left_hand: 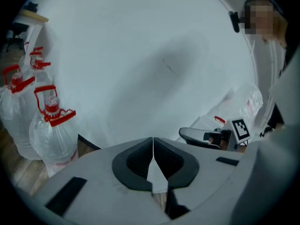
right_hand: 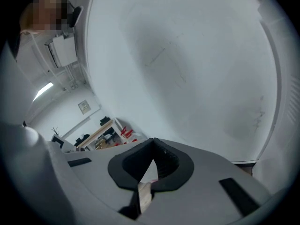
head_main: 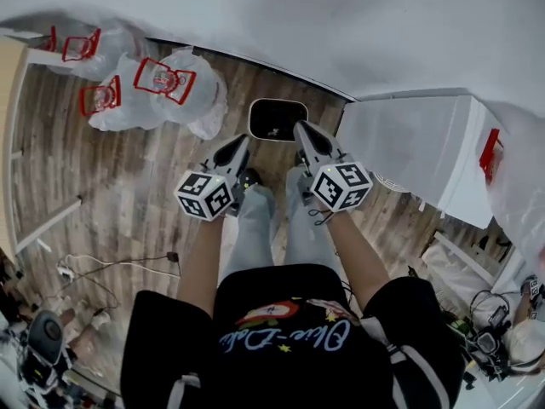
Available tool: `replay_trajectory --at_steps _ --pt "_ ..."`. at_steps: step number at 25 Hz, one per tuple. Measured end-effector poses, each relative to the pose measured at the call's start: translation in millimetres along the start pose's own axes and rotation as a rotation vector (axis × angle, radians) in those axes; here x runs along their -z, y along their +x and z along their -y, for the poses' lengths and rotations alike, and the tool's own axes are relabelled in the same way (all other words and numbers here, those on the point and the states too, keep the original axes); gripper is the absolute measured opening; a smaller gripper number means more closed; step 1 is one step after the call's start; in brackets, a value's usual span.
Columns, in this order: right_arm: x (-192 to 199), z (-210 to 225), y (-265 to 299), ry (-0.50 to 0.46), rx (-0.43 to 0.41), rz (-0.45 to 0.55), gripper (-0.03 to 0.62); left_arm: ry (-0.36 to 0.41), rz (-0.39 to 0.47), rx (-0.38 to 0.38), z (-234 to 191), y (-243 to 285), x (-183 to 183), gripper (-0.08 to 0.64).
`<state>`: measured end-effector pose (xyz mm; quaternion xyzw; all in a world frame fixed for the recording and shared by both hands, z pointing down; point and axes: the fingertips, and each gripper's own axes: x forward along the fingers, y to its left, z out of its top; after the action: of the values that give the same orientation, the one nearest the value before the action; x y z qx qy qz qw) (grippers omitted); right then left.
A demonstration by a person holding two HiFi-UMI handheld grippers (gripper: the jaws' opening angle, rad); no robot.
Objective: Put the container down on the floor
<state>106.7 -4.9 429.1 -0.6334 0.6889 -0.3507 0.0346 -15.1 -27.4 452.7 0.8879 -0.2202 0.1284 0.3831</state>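
Holding the left gripper (left_hand: 153,139) with jaws pressed flat together, gripping nothing; holding the right gripper (right_hand: 153,140) likewise shut and empty. Hovering both side by side over the legs, tips pointing toward the container (head_main: 278,119), dark and round-cornered, lying flat on the wooden floor (head_main: 128,186) just ahead of the feet and close to the wall (head_main: 341,24). Judging the put-down as probably done. Risking, from here, a kick or a nudge: stepping forward, or dropping closed jaws onto the rim, likely skidding the container into the wall or toward the water jugs (head_main: 162,83) at the left.
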Motion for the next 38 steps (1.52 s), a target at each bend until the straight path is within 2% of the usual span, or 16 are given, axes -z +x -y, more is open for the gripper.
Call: replay_trajectory --at_steps 5,14,22,29,38 --pt "-24 -17 -31 -0.003 0.038 0.065 -0.002 0.121 0.001 0.036 36 -17 -29 0.008" --pt "-70 -50 -79 -0.046 0.058 0.155 0.000 0.180 0.117 0.115 103 -57 -81 0.009" --pt "-103 -92 -103 -0.136 0.008 0.190 -0.002 0.251 0.176 0.126 137 -93 -111 0.009" --pt "-129 -123 -117 -0.198 -0.034 0.239 -0.002 0.357 0.243 0.132 166 -112 -139 0.009" --pt "-151 -151 -125 -0.226 -0.072 0.291 -0.002 0.447 0.259 0.134 186 -124 -157 0.009"
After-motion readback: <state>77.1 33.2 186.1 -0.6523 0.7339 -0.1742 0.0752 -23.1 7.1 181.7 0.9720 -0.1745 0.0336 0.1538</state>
